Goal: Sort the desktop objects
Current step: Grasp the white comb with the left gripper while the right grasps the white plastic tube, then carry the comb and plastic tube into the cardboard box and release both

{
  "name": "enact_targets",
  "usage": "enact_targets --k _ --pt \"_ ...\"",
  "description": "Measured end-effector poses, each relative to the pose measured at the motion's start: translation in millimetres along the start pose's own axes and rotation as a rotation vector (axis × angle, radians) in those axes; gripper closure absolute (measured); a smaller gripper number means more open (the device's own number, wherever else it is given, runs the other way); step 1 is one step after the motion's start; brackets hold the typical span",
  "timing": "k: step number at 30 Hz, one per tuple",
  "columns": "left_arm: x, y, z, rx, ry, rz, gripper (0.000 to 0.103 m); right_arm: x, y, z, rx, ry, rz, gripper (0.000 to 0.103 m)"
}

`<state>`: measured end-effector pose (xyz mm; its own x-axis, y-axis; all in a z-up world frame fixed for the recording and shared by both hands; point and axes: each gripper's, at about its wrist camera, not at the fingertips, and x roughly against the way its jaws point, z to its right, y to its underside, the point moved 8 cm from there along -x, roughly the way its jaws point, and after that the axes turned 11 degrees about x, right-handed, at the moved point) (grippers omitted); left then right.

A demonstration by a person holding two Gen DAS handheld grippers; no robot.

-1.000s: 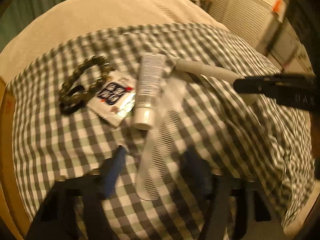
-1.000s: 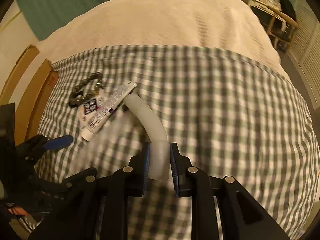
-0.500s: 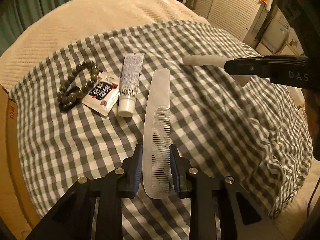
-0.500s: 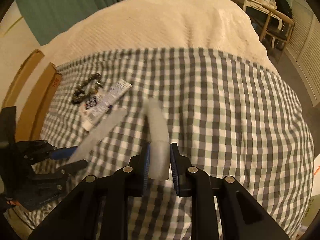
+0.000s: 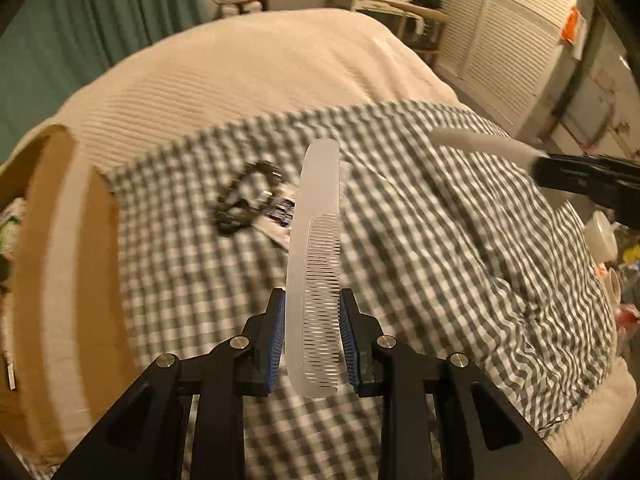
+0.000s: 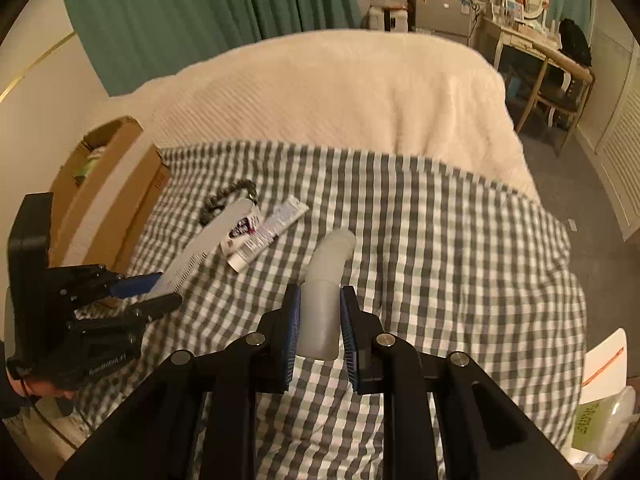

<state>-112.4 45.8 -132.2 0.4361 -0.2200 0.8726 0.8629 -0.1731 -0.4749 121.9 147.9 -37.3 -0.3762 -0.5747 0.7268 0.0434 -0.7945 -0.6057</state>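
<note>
Spread over the near part of a bed (image 6: 340, 92): a checked cloth (image 6: 440, 240). On the cloth toward its left side, clustered: a bead bracelet (image 6: 224, 200) farthest back, a small packet (image 6: 242, 230) just in front of it, a tube (image 6: 268, 238) lying slantwise just right of the packet and touching it. Held above the cloth between the pads of the left gripper (image 5: 312, 340): a comb (image 5: 318, 264), pointing away over that cluster. To the right of it, clamped in the right gripper (image 6: 319, 328): a bent handle (image 6: 326, 284), raised off the cloth. Left of the bed, beside the cloth's edge: a cardboard box (image 6: 108, 196). Behind the bed, at the far right: a desk (image 6: 532, 44).
</note>
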Motion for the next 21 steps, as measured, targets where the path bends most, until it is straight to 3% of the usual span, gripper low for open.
enact_targets --k 3,8,14,21 --pt "24 -7 -14 0.051 0.002 0.048 0.077 19 -5 -9 0.017 0.004 0.009 0.084" --pt "60 -20 -19 0.031 -0.002 0.137 0.077 52 -15 -28 0.084 0.027 0.022 0.084" --pt "109 -38 -34 0.075 0.027 0.254 0.077 84 -39 -58 0.127 0.024 0.071 0.084" --pt "150 -53 -67 0.158 0.048 0.301 0.077 102 -72 -109 0.202 -0.003 0.137 0.084"
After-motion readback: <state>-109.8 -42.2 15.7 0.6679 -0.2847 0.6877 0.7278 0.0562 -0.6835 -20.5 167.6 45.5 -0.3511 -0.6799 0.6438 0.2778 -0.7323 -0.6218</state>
